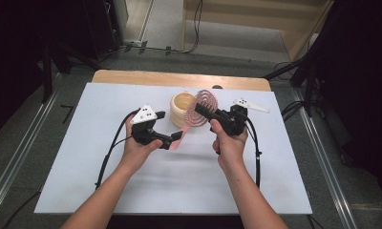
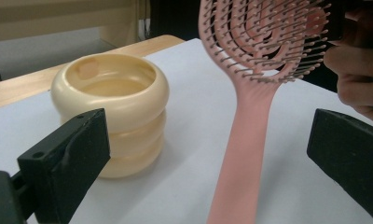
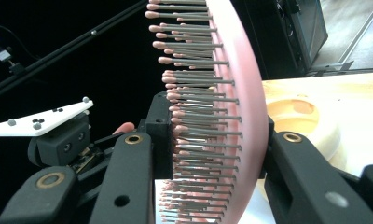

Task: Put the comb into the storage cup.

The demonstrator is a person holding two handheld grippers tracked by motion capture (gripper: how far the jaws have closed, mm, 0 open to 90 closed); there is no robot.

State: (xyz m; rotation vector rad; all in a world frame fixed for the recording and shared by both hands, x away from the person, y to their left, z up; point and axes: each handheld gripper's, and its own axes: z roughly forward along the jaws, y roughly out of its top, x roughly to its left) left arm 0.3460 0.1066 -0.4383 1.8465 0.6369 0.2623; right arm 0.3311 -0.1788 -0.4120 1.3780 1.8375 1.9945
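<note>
A white table (image 1: 179, 191) lies under both tongs, its wooden edge (image 1: 179, 78) beyond them. Grey floor (image 1: 31, 138) flanks it. Pale steps (image 1: 246, 33) rise farther off, between dark stands (image 1: 50, 57).

Pink hairbrush (image 2: 250, 140) with grey bristles, cream ribbed pot (image 2: 114, 107), white table cover (image 1: 179, 181), black tongs (image 1: 175, 139).

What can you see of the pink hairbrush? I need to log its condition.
The pink plastic hairbrush has an open, looped head with grey bristles tipped pink and a long flat handle. The right gripper clamps its head, holding it tilted above the white table, handle sloping down between the left gripper's open jaws, beside the cream ringed bowl.
</note>
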